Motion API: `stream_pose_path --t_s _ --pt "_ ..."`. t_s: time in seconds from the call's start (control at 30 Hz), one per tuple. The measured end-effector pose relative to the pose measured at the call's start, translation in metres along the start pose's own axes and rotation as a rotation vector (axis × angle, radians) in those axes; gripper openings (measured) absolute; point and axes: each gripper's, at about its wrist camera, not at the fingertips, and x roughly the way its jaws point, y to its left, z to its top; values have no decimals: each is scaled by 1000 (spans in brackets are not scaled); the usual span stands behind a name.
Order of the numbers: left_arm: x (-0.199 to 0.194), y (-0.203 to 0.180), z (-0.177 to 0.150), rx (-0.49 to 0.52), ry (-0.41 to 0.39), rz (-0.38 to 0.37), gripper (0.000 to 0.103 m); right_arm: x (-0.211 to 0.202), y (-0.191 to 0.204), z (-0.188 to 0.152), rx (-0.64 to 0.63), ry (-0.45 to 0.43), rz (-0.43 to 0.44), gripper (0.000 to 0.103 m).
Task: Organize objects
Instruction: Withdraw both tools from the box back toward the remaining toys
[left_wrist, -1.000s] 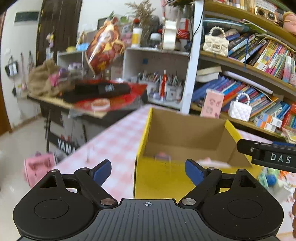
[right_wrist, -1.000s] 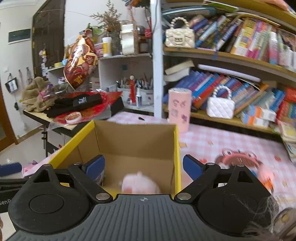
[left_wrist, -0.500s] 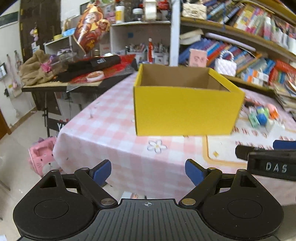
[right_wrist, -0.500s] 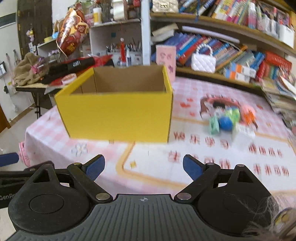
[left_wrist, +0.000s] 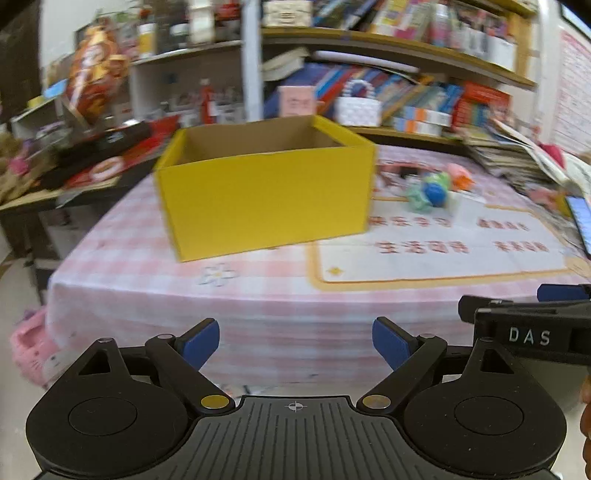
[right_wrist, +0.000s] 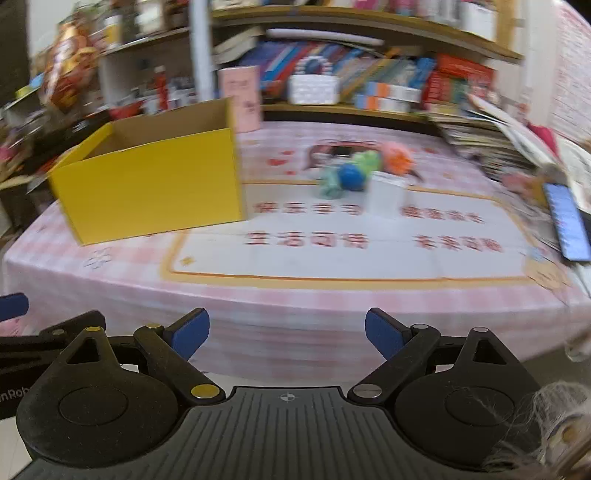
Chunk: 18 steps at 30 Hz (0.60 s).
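On the left of the pink-checked table (left_wrist: 155, 295) stands the open yellow box (left_wrist: 266, 199); to its right, well apart, lies a blurred cluster of small toys (right_wrist: 354, 173) beside a white block (right_wrist: 386, 197). Off the table's near edge, the left claw (left_wrist: 295, 343) and the right claw (right_wrist: 286, 332) both gape wide, holding nothing.

"DAS" on right gripper (left_wrist: 526, 334); mat (right_wrist: 332, 258) txt too blurred.
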Motion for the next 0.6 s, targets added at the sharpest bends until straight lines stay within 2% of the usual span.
stream_pose_path --t_s 0.2,0.33,0.6 --pt "6 -28 6 83 -8 -109 92 -14 -30 -5 104 -19 -124 91" --pt "10 -44 10 121 -14 -155 92 -19 -47 -6 152 -20 -193 91" --pt "22 -67 18 154 -8 -199 92 -18 -65 -5 167 -18 -234 91"
